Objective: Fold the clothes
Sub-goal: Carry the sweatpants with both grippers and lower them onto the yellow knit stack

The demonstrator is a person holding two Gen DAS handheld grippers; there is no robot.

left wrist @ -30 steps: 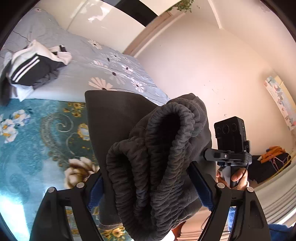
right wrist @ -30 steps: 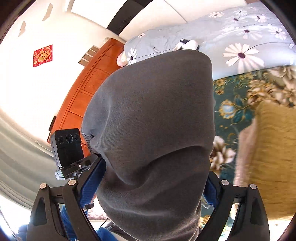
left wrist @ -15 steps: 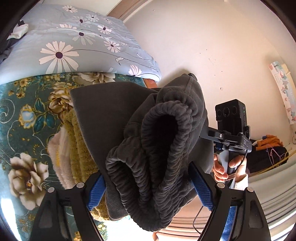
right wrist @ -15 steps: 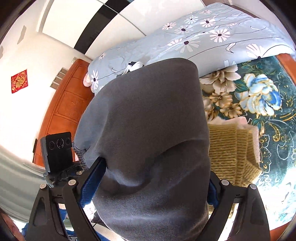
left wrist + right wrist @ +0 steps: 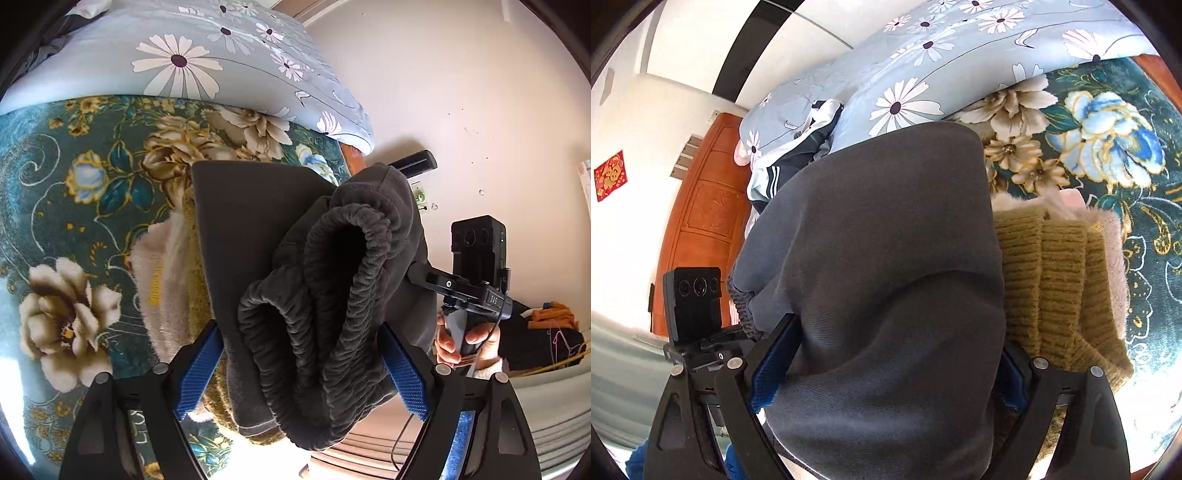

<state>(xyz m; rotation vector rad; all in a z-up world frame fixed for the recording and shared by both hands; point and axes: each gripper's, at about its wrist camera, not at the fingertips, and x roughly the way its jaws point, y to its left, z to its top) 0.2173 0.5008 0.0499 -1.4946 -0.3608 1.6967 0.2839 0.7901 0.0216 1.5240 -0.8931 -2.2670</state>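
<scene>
A folded dark grey garment (image 5: pixel 258 229) with a ribbed elastic waistband (image 5: pixel 332 314) is held up between both grippers. My left gripper (image 5: pixel 303 354) is shut on its waistband end. My right gripper (image 5: pixel 886 362) is shut on the other, smooth folded end (image 5: pixel 886 258). The garment hangs just above a stack of folded clothes: an olive knit sweater (image 5: pixel 1056 288) on a cream fluffy piece (image 5: pixel 162 280). The stack lies on the teal floral blanket (image 5: pixel 74 192). The garment hides most of the stack in the left wrist view.
A light blue daisy-print duvet (image 5: pixel 207 51) lies beyond the blanket. A black-and-white striped garment (image 5: pixel 798 155) sits on it. A wooden headboard (image 5: pixel 701 221) stands at the left. The white wall (image 5: pixel 461 92) and the bed's edge are at the right in the left wrist view.
Both grippers have carried the grey garment sideways along the bed, from over bare blanket to above the olive and cream stack, and lowered it closer. Both grips are unchanged.
</scene>
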